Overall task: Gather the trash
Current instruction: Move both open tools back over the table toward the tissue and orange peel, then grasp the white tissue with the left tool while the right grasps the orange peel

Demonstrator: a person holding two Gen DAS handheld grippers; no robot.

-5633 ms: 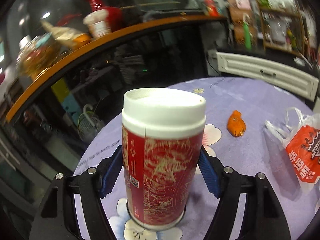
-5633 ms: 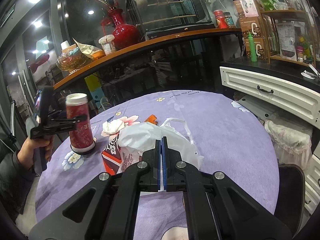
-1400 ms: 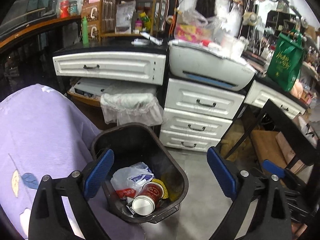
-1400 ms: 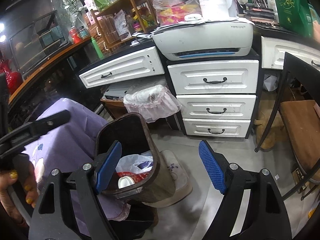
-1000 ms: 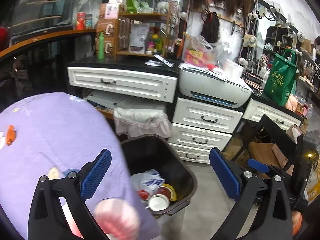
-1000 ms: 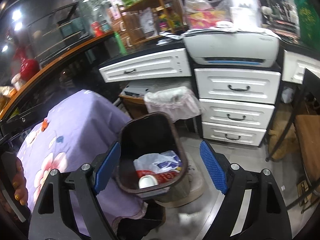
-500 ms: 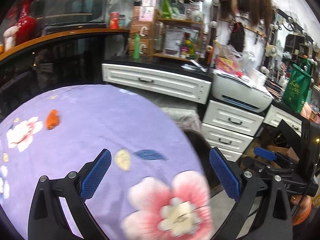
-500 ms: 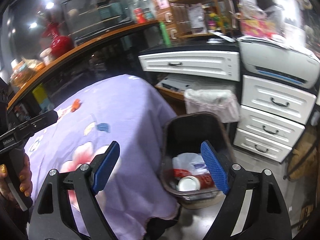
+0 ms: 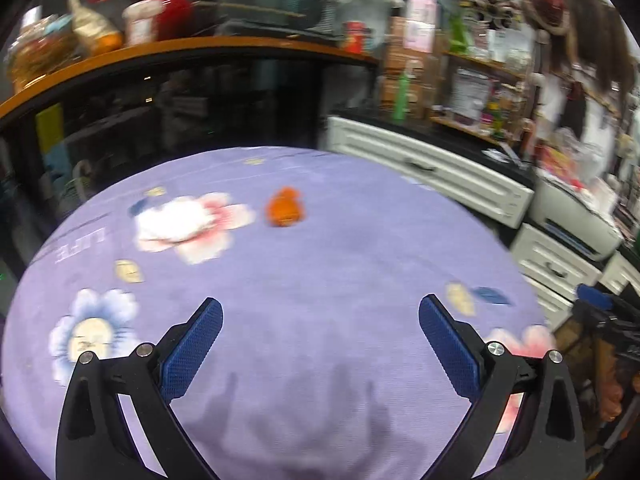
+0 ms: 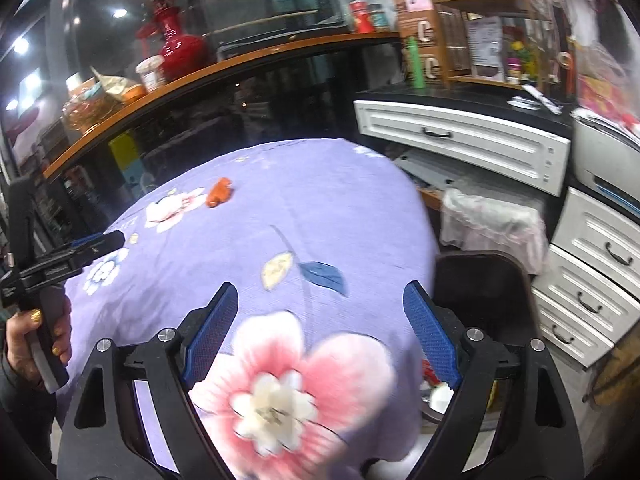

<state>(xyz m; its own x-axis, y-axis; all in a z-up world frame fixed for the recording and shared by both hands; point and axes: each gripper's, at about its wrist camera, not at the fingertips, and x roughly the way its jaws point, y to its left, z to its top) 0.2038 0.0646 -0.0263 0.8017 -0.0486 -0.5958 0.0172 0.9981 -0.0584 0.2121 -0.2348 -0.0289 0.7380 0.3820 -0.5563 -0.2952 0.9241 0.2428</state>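
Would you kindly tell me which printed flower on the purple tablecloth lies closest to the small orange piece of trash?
The white-and-pink flower, just left of the orange scrap in the left wrist view; the blue-petalled flower sits far nearer the left claw.

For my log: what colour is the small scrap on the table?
Orange; the scrap shows best in the left wrist view.

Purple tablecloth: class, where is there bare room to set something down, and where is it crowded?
The tablecloth is bare between the orange scrap and the left gripper, and from there to its right edge. The shelf behind, with the red vase, is crowded.
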